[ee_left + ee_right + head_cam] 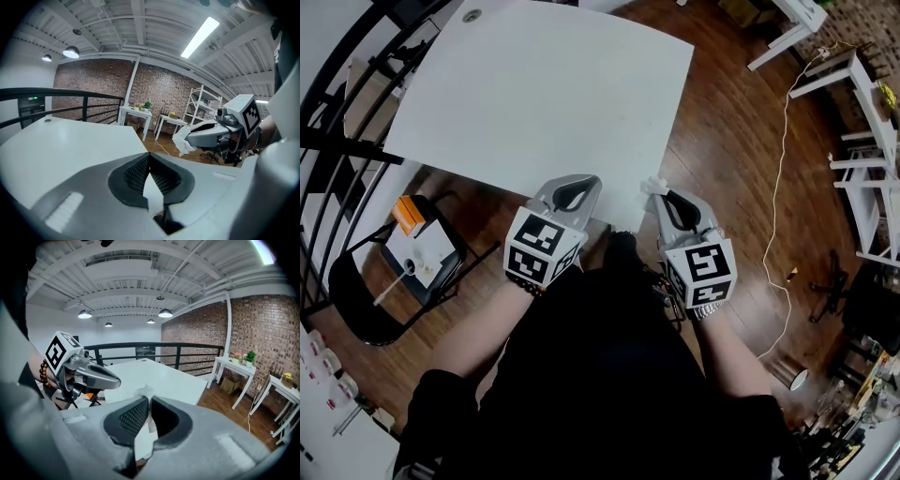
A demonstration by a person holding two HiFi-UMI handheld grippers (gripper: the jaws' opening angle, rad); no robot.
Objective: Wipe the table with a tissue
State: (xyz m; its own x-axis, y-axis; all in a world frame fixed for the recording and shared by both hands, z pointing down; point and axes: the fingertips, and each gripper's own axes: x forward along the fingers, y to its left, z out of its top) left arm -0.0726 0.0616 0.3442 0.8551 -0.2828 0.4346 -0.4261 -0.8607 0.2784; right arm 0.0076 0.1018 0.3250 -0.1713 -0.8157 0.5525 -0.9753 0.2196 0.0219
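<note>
The white table (544, 94) fills the upper middle of the head view. Both grippers hover side by side at its near edge. My right gripper (661, 192) is shut on a small crumpled white tissue (653, 183) that sticks out past its tips, over the table's near right corner. In the right gripper view the tissue (144, 392) peeks above the right gripper's (149, 399) closed jaws. My left gripper (581, 183) is shut, with nothing showing at its tips (149, 157). The left gripper view shows the right gripper (186, 137) with the tissue (184, 144) hanging from it.
A black chair (356, 291) with an orange box (412, 214) and white items stands left of me. A black railing (337, 103) runs along the table's left. White shelving (862, 141) and a white cable (783, 141) are on the wooden floor to the right.
</note>
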